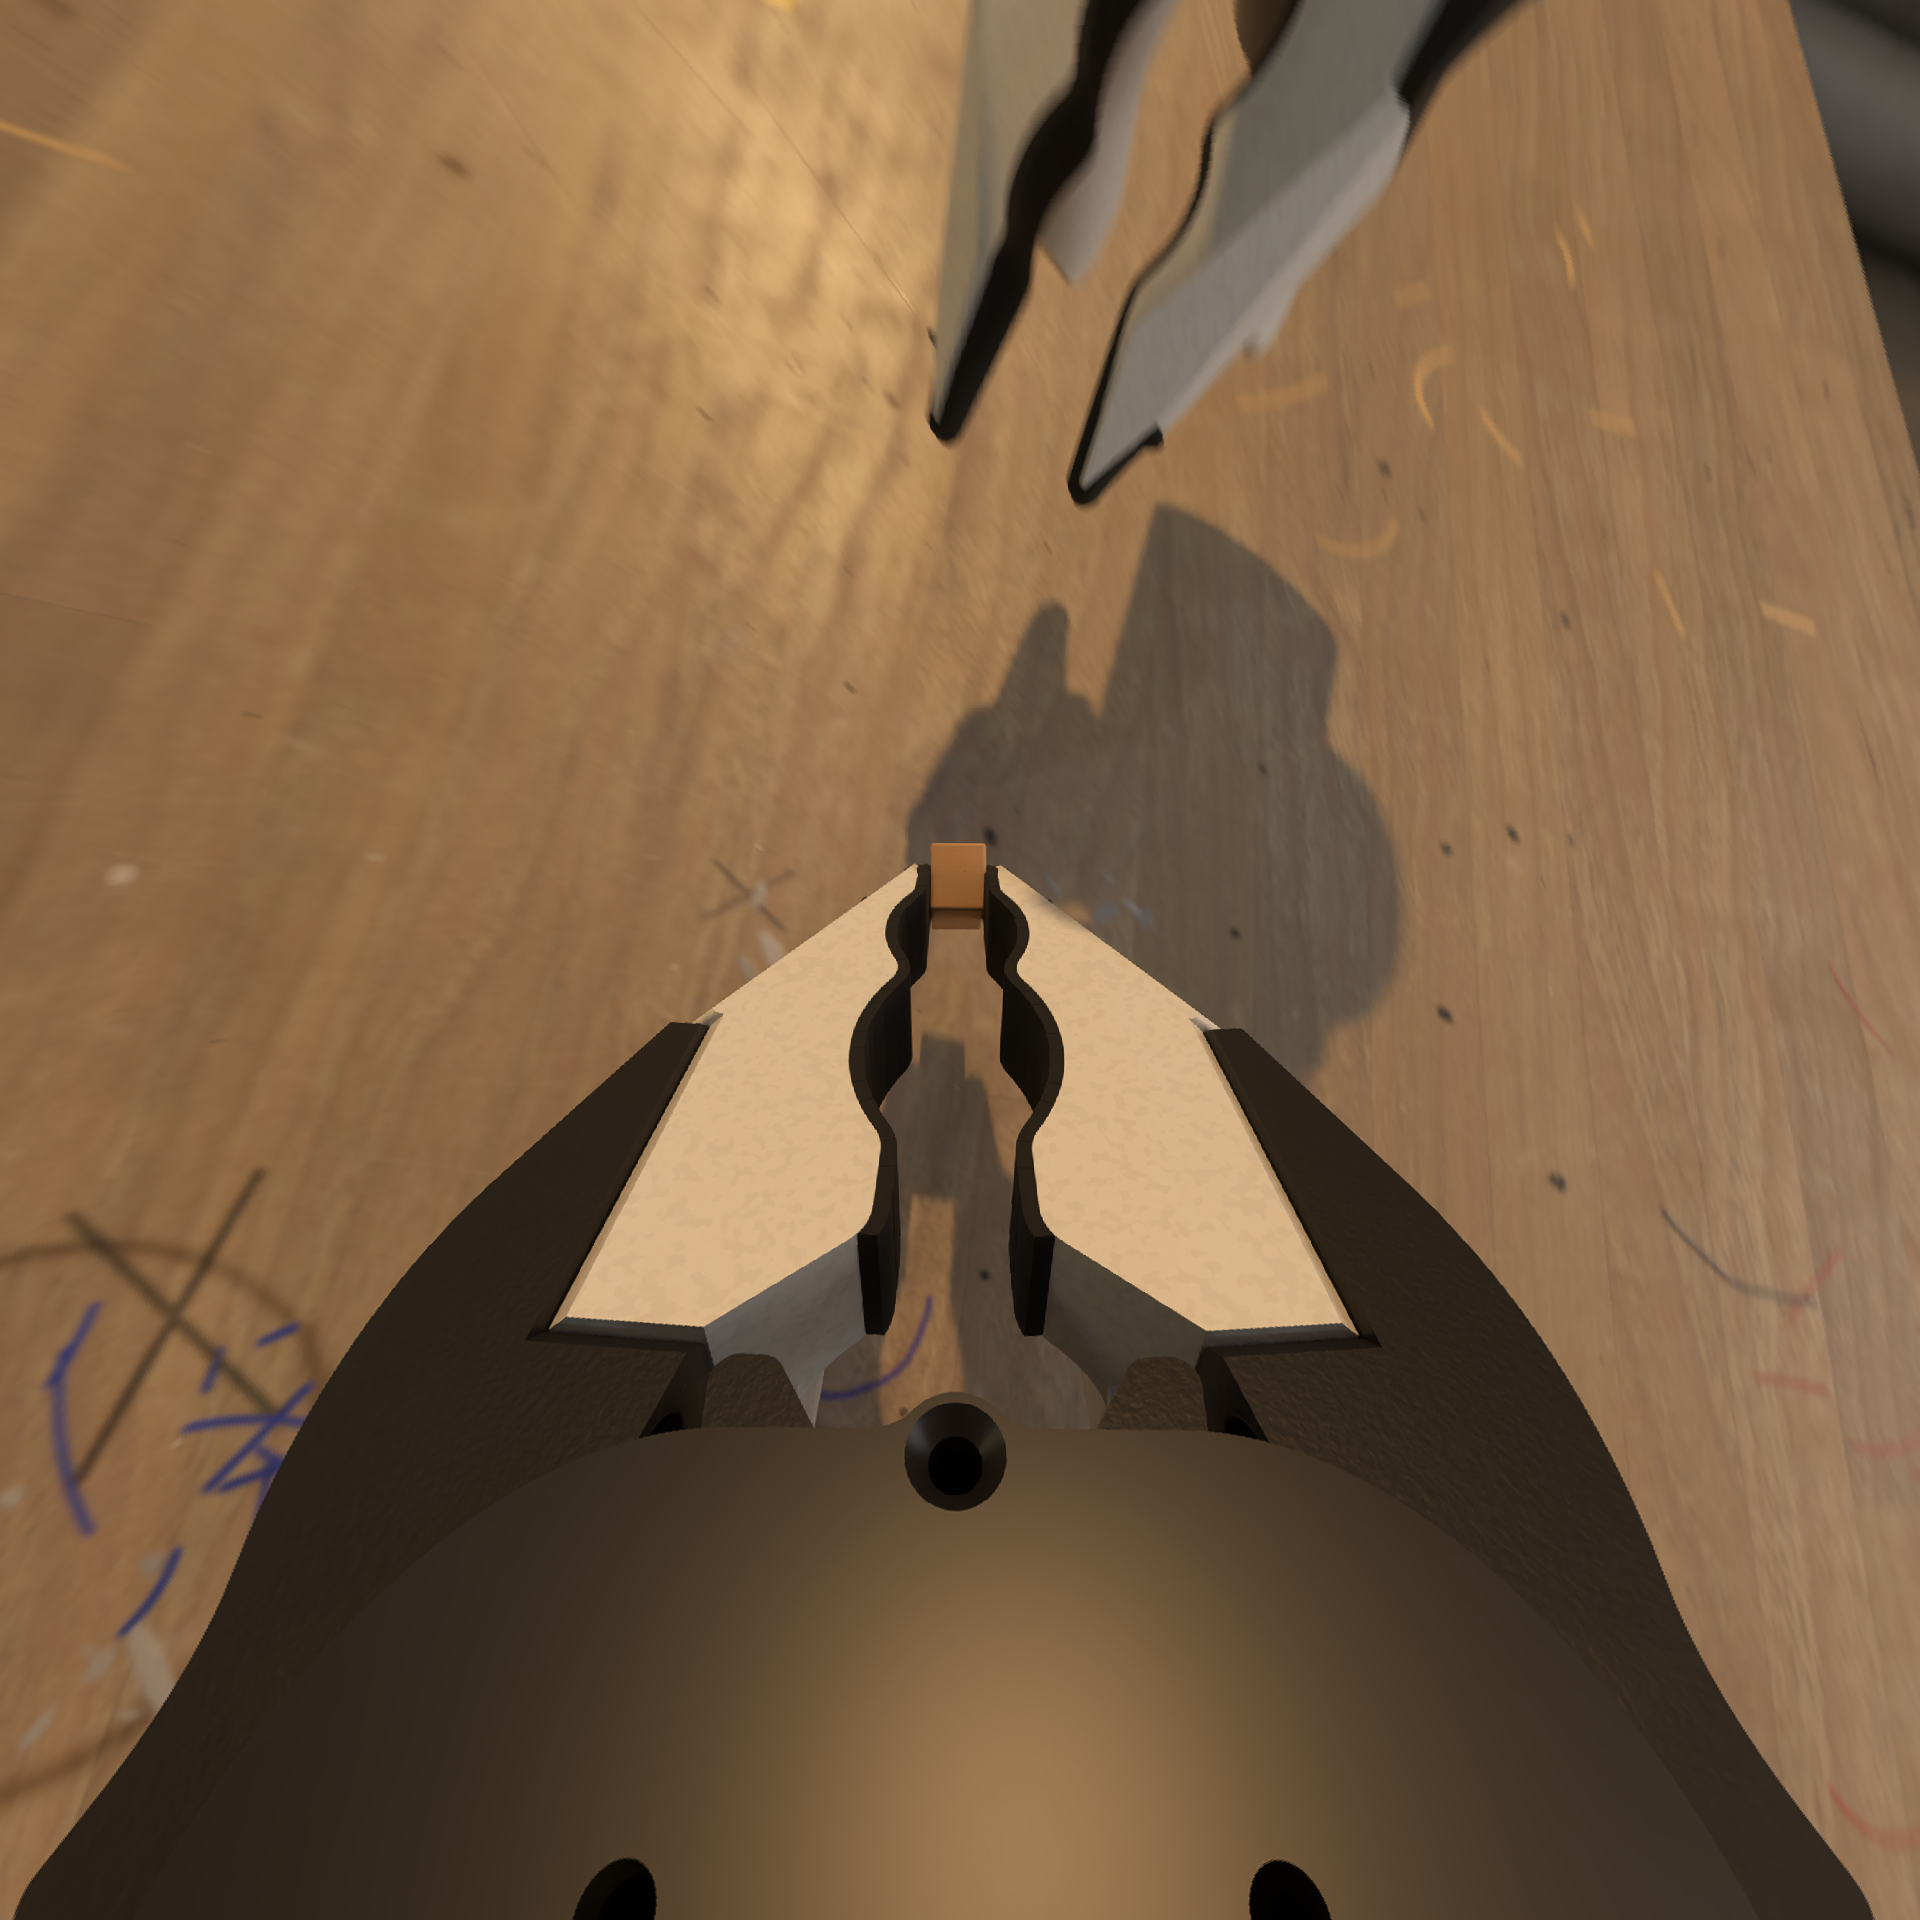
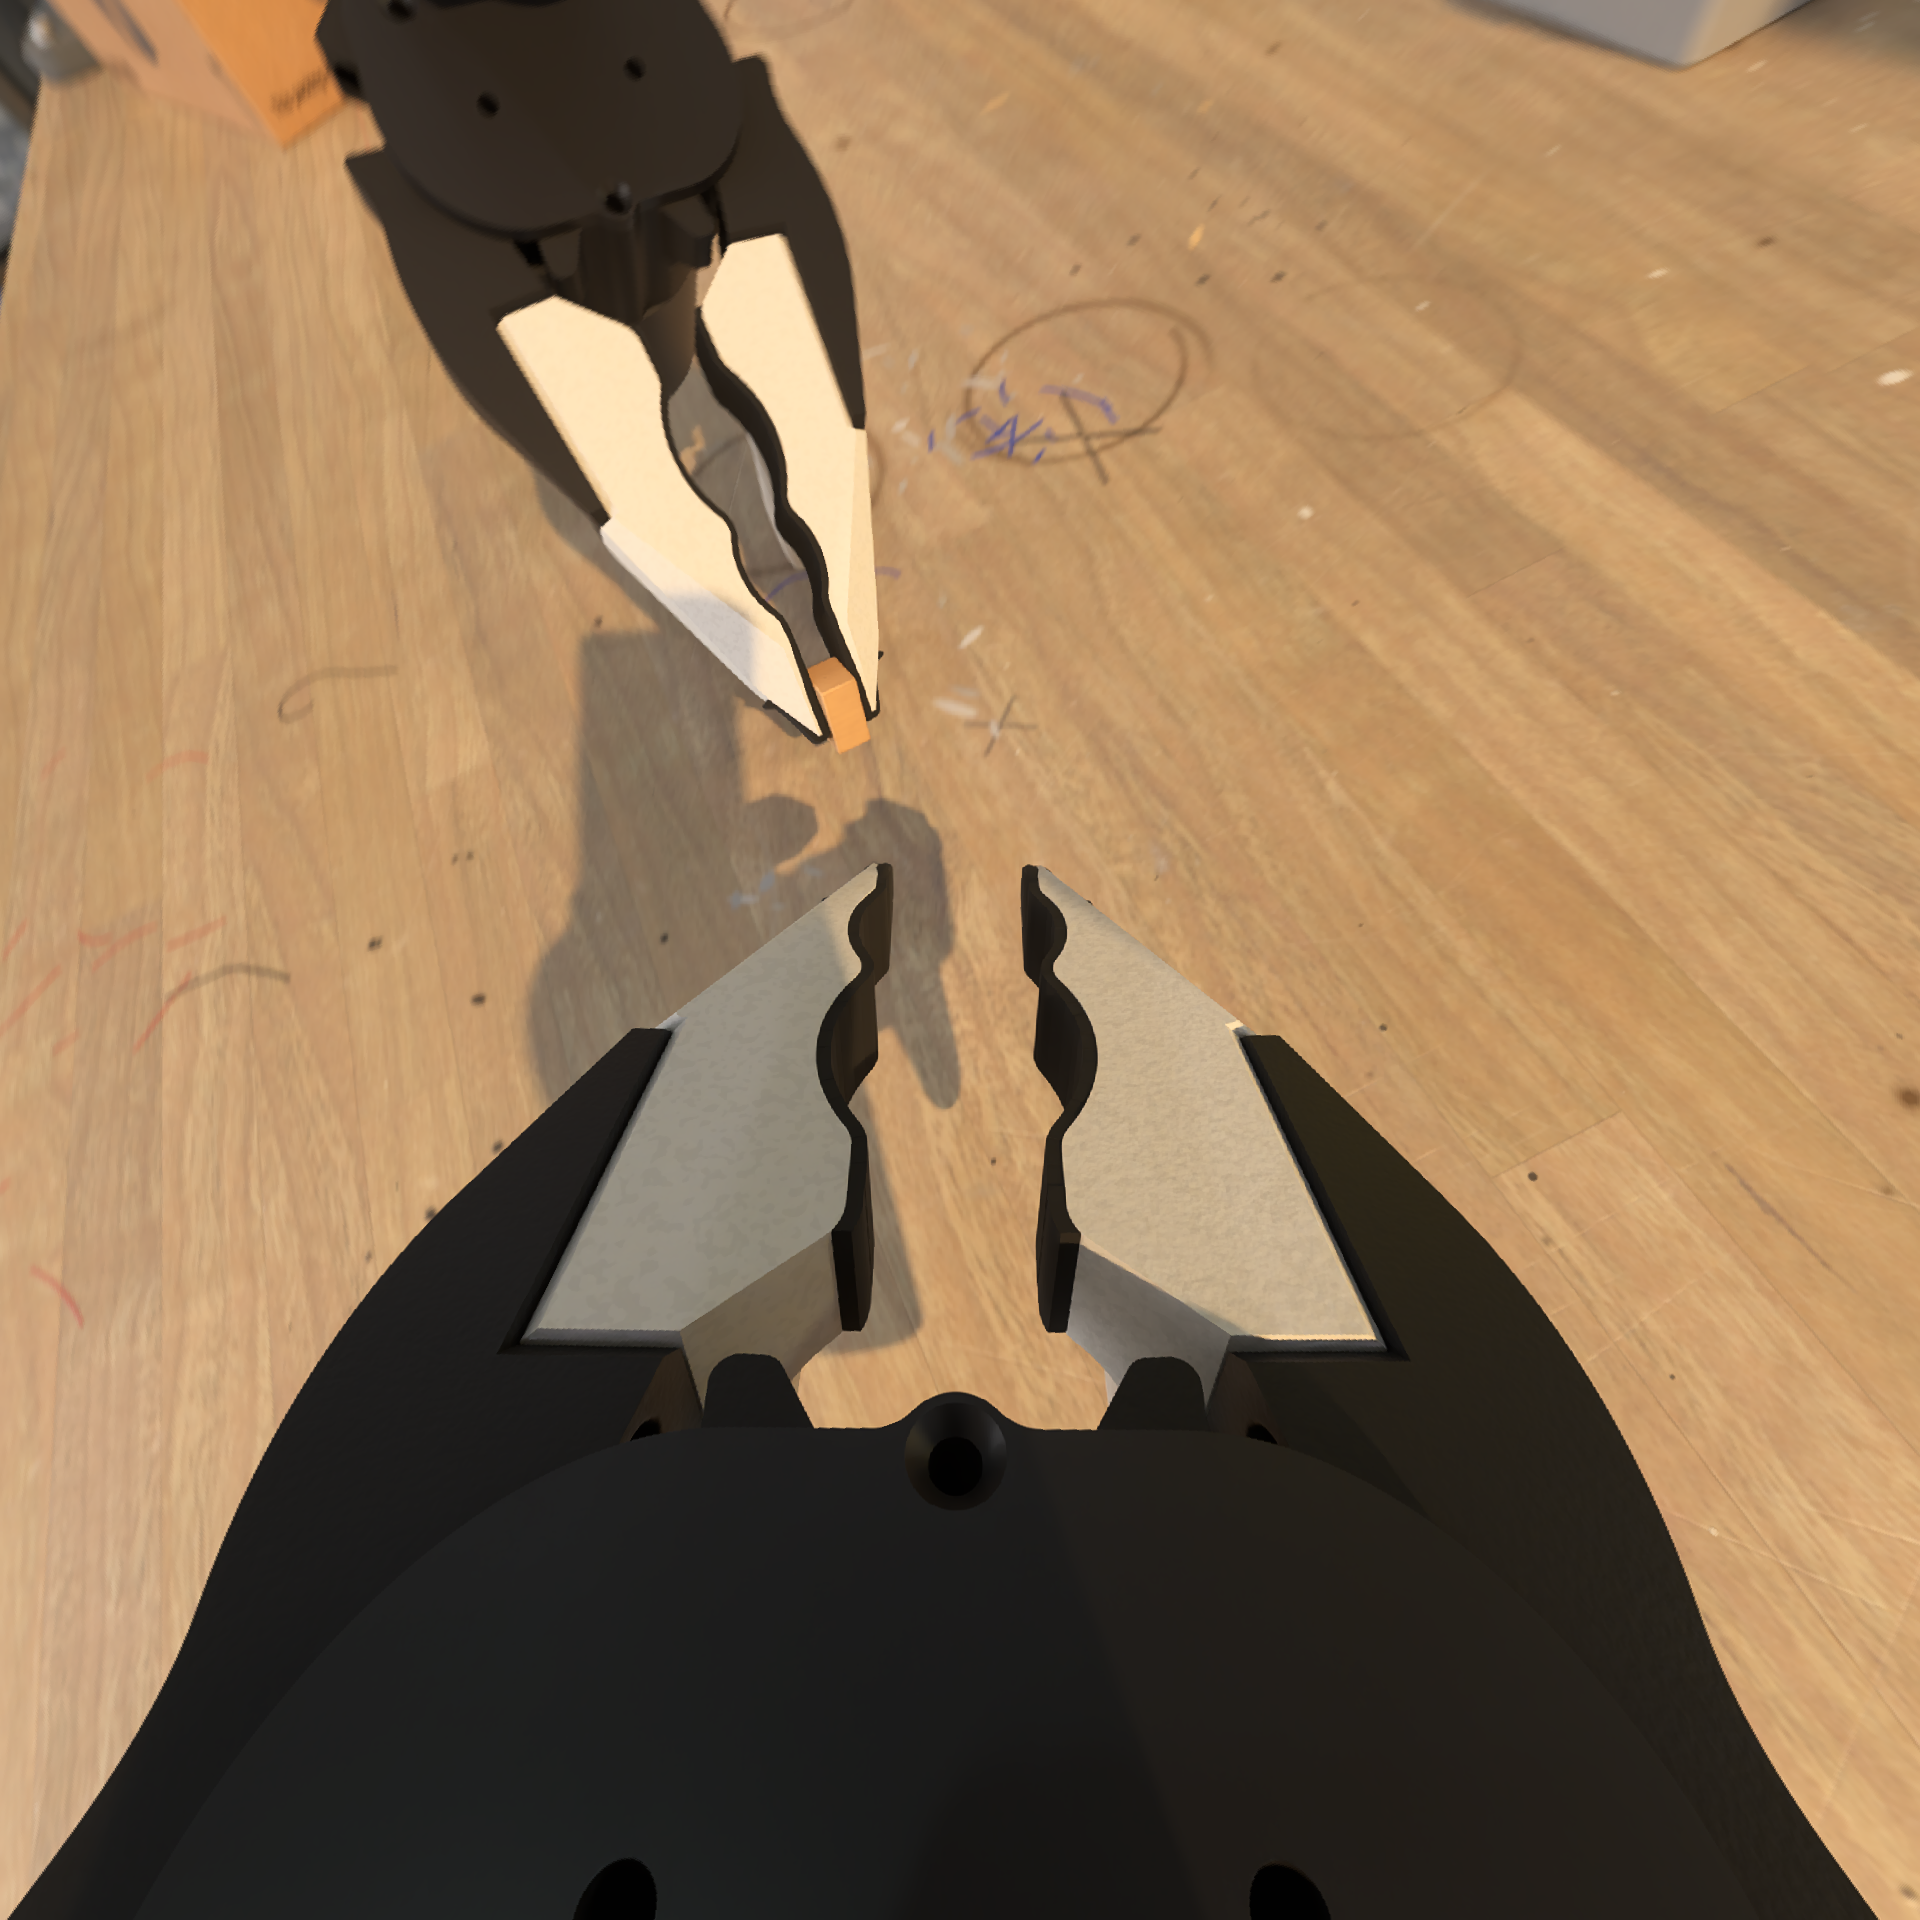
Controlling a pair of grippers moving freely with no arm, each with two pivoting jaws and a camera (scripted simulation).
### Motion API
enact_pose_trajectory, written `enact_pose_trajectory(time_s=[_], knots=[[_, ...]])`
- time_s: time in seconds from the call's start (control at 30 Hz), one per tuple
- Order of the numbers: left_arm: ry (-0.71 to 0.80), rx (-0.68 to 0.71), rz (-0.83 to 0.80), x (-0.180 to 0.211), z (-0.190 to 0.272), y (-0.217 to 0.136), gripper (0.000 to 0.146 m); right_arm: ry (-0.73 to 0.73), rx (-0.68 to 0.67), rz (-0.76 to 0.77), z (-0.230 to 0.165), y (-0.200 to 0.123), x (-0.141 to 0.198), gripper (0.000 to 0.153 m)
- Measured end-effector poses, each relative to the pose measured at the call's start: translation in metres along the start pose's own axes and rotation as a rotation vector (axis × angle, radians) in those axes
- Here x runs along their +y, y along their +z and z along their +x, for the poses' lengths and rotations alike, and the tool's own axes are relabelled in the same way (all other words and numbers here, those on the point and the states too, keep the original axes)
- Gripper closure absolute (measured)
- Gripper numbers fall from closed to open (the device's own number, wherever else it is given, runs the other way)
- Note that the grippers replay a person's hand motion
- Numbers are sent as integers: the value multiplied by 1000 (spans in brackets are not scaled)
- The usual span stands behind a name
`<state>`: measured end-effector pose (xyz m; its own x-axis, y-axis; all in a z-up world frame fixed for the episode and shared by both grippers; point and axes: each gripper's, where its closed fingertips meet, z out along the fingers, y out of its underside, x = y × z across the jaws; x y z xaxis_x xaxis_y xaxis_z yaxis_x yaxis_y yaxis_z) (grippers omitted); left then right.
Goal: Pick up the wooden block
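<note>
The wooden block [image 1: 957, 879] is a small orange-brown cube pinched between the tips of my left gripper [image 1: 957, 883], which is shut on it above the wooden table. The right wrist view shows the same block [image 2: 840, 707] in the left gripper [image 2: 840, 698], held off the table with its shadow below. My right gripper [image 2: 956, 883] is open and empty, facing the left one a short way off. It also shows in the left wrist view [image 1: 1013, 457], at the top, fingers apart.
The wooden table top [image 2: 1455, 831] bears pen marks, scratches and drawn circles. An orange box [image 2: 223, 62] sits at the far left corner in the right wrist view. A grey object [image 2: 1704, 26] lies at the far right edge.
</note>
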<state>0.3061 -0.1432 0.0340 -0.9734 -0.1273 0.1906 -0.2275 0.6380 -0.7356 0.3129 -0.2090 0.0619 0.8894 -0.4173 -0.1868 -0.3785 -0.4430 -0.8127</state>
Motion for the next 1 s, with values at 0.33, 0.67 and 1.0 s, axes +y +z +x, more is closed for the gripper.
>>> enact_pose_trajectory(time_s=[0.33, 0.67, 1.0], knots=[[-27, -145, 268, -54, -15, -18, 137, 104, 25, 142, 2, 14, -24, 118], [-59, -161, 419, -75, -21, -23, 137, 124, -5, 293, 5, 1, -45, 153], [-40, -196, 455, -79, -30, -27, 137, 75, 46, 280, 15, -3, -49, 153]])
